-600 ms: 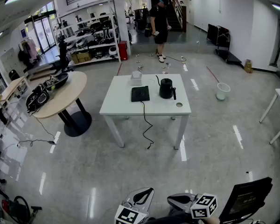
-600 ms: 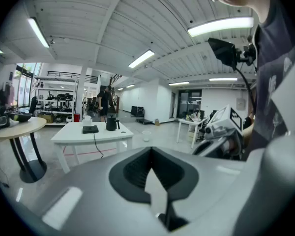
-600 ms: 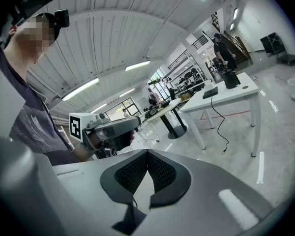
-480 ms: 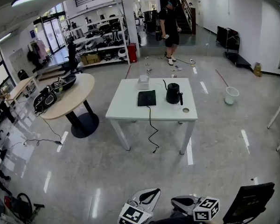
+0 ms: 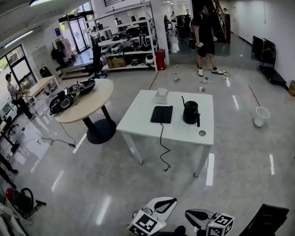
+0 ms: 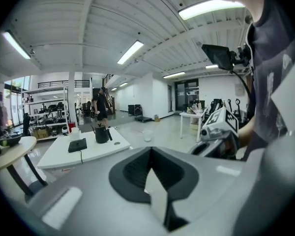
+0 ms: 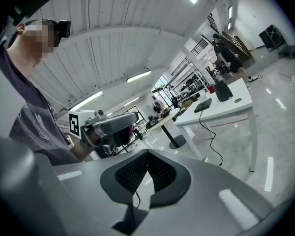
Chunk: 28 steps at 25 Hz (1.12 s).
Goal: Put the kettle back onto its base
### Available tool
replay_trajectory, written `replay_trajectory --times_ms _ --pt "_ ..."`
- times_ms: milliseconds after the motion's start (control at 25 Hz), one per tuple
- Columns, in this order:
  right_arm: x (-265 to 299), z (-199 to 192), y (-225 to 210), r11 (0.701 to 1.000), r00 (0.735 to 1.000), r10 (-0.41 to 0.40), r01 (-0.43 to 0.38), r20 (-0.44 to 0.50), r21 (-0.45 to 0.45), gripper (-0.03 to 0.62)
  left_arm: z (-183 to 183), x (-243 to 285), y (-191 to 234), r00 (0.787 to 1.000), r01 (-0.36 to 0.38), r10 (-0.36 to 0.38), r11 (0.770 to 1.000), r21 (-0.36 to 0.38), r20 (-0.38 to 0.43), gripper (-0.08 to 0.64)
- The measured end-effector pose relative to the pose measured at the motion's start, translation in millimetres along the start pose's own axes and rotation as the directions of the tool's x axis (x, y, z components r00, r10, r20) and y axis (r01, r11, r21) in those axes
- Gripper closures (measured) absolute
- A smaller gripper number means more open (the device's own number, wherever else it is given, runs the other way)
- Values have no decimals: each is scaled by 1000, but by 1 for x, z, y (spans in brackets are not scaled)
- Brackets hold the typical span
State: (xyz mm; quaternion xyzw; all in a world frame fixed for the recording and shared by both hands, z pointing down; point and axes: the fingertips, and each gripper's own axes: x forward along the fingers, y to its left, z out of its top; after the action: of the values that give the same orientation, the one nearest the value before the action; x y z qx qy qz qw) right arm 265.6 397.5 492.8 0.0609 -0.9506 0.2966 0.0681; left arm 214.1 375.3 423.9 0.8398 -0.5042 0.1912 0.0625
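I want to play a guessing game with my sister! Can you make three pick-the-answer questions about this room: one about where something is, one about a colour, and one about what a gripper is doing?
1. Where is the kettle?
A. On its base
B. On the white table, beside its base
C. In a gripper

2. What colour is the kettle?
A. Red
B. White
C. Black

3. On the right gripper, how are the fingers?
A. Shut, holding nothing
B. Wide open
C. Clamped on the kettle

Answers:
1 B: it stands on the tabletop, apart from the flat base.
2 C: it is black all over.
3 A: the right gripper view shows the fingers together with nothing between them.
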Motion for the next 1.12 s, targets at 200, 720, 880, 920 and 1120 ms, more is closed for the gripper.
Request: replay_trajectory --times_ms 200,720,880,920,1120 --pt "-10 34 -41 1000 999 -2 3 42 -25 594 14 27 22 999 -48 49 999 8 -16 558" --pt "51 76 -76 998 998 -60 60 2 -10 594 8 60 117 997 -66 68 997 -33 41 558" --pt "88 90 -75 995 995 -98 97 -26 -37 594 12 63 154 997 -10 12 1000 -23 75 558" --pt "97 94 -75 993 994 -105 103 -31 -49 594 10 63 164 997 2 0 1000 -28 77 558" --pt "138 108 -82 982 983 -173 168 -55 -89 594 -1 63 220 995 38 -31 997 -71 98 558"
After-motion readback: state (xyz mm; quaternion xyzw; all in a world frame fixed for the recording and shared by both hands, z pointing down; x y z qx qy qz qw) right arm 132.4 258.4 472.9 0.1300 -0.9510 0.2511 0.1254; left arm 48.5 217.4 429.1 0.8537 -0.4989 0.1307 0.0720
